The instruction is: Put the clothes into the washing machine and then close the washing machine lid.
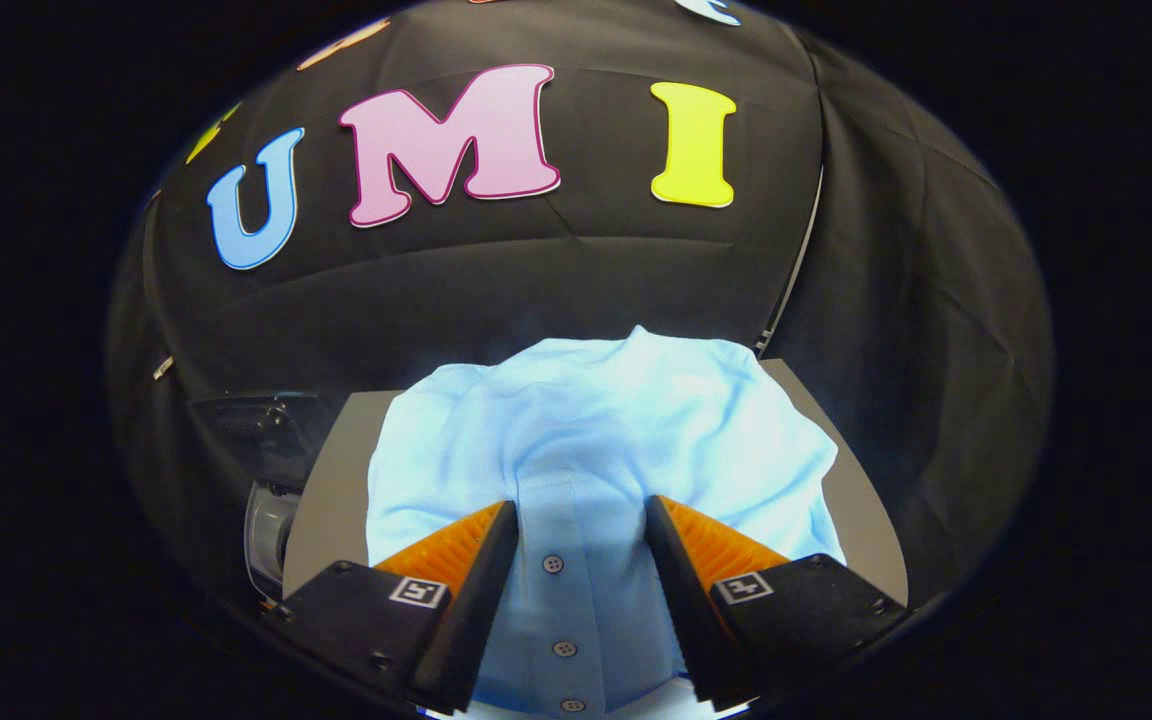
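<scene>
A light blue button-up shirt (596,420) lies bunched on a grey tabletop (334,480). Its button placket runs straight toward me, with three buttons showing. My gripper (581,503) hovers low over the near part of the shirt. Its fingers (456,550) are spread apart, one on each side of the placket. The cloth between them looks flat, and neither finger pinches it. The shirt's near hem passes under the gripper body and is hidden.
Left of the table, lower down, I see part of a grey rounded appliance (269,525) with a dark panel (251,425) above it. Black cloth walls stand behind and to the right. The table's right edge (861,490) lies just past the shirt.
</scene>
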A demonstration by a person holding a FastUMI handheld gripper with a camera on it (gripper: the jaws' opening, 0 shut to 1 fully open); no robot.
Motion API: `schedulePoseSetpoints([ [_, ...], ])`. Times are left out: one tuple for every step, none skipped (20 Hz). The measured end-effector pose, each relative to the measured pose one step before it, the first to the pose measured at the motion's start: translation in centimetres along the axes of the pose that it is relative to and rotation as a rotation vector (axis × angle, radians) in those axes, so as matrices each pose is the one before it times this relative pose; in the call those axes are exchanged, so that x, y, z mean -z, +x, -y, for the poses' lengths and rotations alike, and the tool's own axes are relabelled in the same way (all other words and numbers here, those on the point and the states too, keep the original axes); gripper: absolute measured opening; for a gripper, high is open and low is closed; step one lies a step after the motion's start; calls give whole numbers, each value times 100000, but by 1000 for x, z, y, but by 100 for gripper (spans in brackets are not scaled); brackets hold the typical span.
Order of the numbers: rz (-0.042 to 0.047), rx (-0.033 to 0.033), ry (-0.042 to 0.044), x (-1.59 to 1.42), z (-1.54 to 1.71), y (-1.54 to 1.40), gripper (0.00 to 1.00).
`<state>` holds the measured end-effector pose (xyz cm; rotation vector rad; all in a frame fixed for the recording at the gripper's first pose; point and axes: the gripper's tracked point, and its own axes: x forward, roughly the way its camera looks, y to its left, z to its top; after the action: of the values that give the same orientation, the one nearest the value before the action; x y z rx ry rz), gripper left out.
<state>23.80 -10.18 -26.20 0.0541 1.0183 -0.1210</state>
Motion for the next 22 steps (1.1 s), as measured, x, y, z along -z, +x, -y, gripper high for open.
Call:
schedulePoseSetpoints([
  [176,-18,1522,-40,141,289,68],
  [-104,-625,773,-51,96,-50,54],
  [-281,-1319,623,-88,12,-81,41],
  [-403,-1302,-589,146,-36,-75,26],
  [101,-827,-266,-84,18,-60,26],
  [1149,-393,2208,-84,403,-113,26],
  [-521,-1197,3020,-249,-169,315,16],
  [822,-1162,2857,94,22,-518,6],
  [324,-519,1774,-18,56,-90,6],
  [643,46,729,-56,191,-64,5],
  [926,556,220,-185,154,-334,5],
  [1322,906,491,-44,204,-313,5],
  [2366,310,265,-410,112,-549,5],
  [2850,-23,166,-416,-47,-586,5],
  [2398,358,-92,-426,-21,-578,6],
  [994,682,-356,-105,4,-909,5],
  [1080,-158,417,-341,-200,-903,5],
  [1573,-1049,754,-660,-559,-961,5],
  [2399,-1469,541,-807,-644,-1099,5],
  [3164,-1322,204,-995,-736,-1253,5],
  [3362,-1098,-656,-882,-863,-1296,5],
  [3650,-924,-1252,-902,-847,-1444,5],
])
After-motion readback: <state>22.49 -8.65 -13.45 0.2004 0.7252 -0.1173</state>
